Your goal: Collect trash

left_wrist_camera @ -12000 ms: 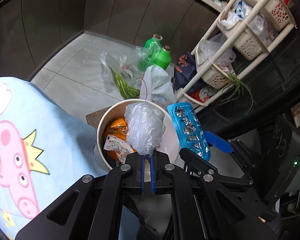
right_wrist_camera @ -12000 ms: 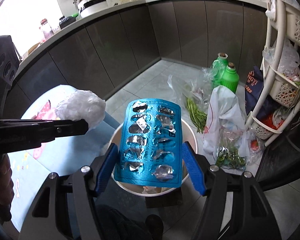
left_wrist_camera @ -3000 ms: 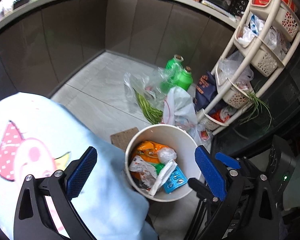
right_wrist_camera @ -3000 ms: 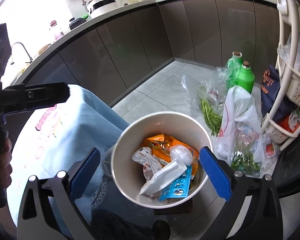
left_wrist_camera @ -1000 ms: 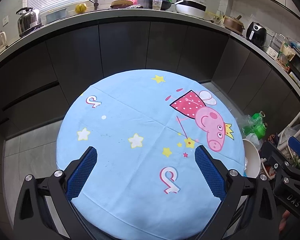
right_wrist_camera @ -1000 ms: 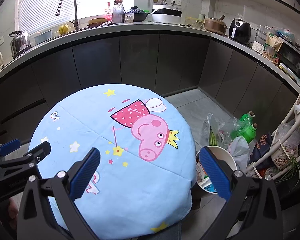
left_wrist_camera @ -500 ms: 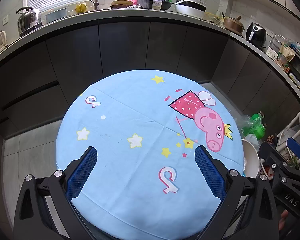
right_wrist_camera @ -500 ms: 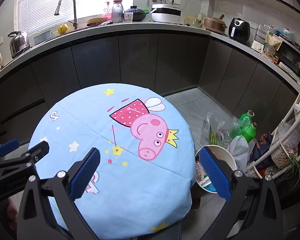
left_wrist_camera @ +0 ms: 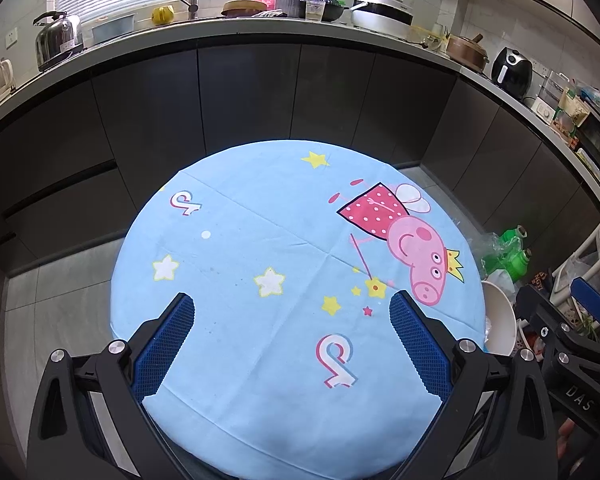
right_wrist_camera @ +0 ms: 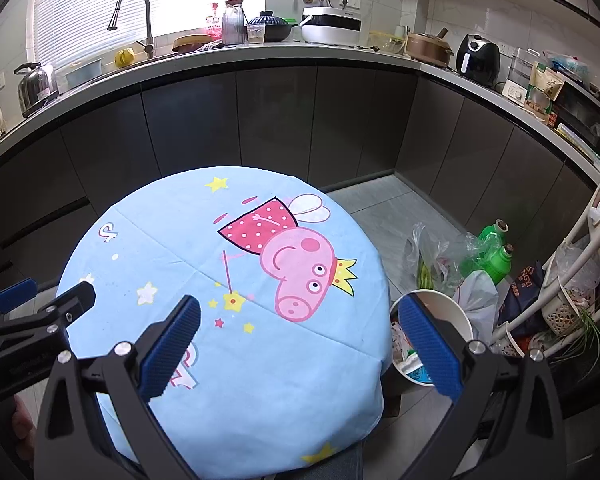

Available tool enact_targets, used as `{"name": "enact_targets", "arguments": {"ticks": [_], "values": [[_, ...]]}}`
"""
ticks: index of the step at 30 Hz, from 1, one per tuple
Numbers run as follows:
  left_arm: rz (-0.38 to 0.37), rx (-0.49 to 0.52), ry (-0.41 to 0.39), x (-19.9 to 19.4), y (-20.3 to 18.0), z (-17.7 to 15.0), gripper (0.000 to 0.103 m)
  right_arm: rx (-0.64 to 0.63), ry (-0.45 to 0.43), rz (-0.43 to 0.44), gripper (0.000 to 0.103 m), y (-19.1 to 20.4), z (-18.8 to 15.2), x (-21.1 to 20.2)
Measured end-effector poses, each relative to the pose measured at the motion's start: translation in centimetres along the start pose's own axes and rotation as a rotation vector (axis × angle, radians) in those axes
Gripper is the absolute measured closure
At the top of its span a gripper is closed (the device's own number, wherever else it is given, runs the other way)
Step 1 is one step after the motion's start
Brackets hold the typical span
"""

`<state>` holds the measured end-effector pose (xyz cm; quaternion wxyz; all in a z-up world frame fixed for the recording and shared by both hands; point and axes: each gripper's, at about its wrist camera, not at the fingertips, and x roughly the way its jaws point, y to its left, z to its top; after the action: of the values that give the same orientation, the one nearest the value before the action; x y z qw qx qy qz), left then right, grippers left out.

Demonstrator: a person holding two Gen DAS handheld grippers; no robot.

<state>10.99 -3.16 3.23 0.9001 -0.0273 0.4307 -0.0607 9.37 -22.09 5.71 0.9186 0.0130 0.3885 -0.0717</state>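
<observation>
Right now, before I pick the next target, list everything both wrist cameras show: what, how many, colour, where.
Round table: one, under a light blue pig-cartoon cloth, centre.
Trash bin: one, white, on the floor right of the table, wrappers inside.
Bottles: two, green, on the floor beyond the bin.
Plastic bags: several, clear and white, beside the bottles.
Basket rack: one, cream, far right.
Kettle: one, steel, counter left.
Faucet: one, steel, at the window.
Rice cooker: one, white, counter.
Air fryer: one, black, counter right.
Left gripper: black with blue pads, jaws open and empty, over the table.
Right gripper: same, jaws open and empty.
</observation>
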Motion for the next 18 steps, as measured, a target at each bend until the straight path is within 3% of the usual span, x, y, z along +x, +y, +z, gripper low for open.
{"name": "enact_targets", "arguments": {"ticks": [18], "values": [[-0.006,-0.004,-0.005,-0.46,-0.24,-0.03,0.009,-0.002,0.000,0.000,0.003,-0.22,-0.07,0.05]]}}
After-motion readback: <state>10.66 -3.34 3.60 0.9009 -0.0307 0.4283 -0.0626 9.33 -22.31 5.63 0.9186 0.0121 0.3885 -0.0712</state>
